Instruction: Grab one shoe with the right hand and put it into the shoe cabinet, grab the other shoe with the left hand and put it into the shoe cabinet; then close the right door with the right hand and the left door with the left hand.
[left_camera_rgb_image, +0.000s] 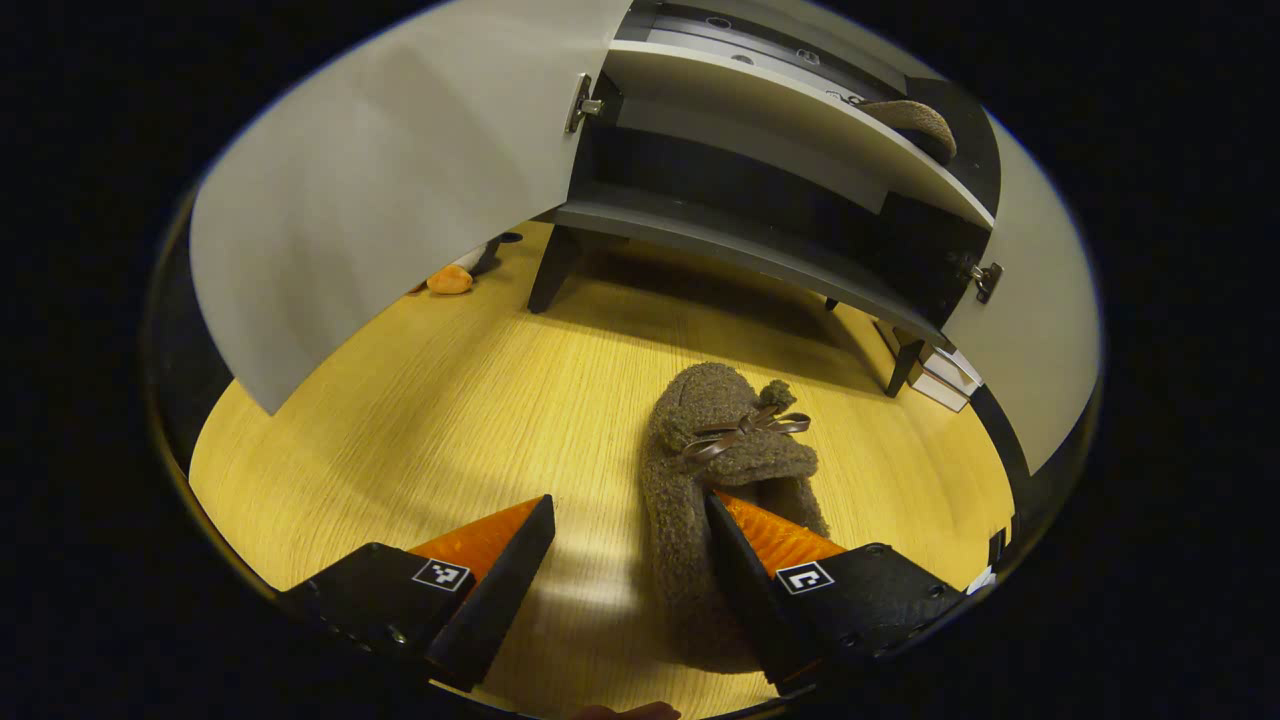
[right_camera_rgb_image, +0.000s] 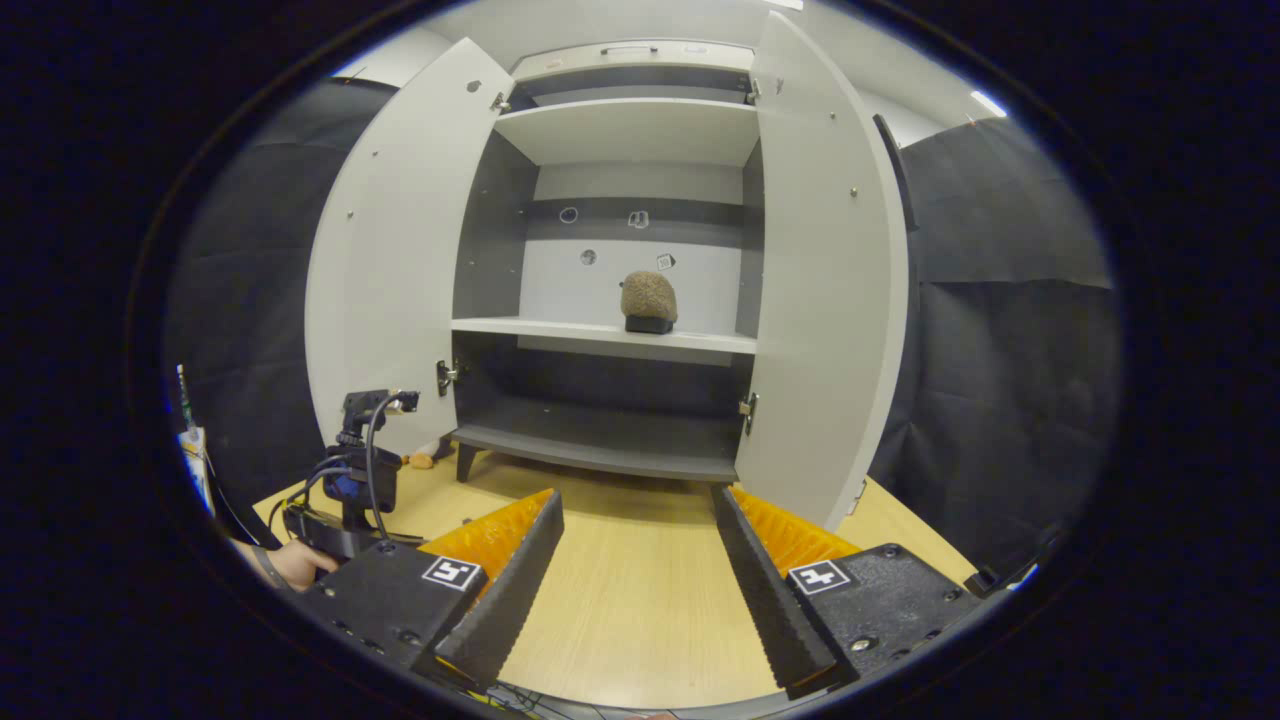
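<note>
In the left gripper view, the left tool (left_camera_rgb_image: 630, 545) is hanging wide open low in the frame, holding nothing. Its right finger is lying over the mouth of the slipper (left_camera_rgb_image: 712, 470), which is sitting on the wooden floor (left_camera_rgb_image: 450, 420) just right of centre, toe pointing toward the cabinet (left_camera_rgb_image: 760, 235). The slipper is looking soft, fuzzy and light, likely to squash and sag under a pinch; I would judge the firmer collar or heel wall the best place to take hold, not the limp bow (left_camera_rgb_image: 745, 432) on the toe. At upper left the left door (left_camera_rgb_image: 390, 190) is standing open, an orange object (left_camera_rgb_image: 450, 280) peeking out beneath it; at far right the right door (left_camera_rgb_image: 1040, 330) is open too.

In the right gripper view, the other tool and a hand (right_camera_rgb_image: 295, 562) are showing at lower left. The right tool (right_camera_rgb_image: 635, 555) is gaping wide at the bottom, empty, over bare floor. The other slipper (right_camera_rgb_image: 649, 300) is already resting on the middle shelf (right_camera_rgb_image: 540, 328), centre frame. Both doors are flaring outward, so the shelf is open to reach, though the left door may crowd the left hand's path.
</note>
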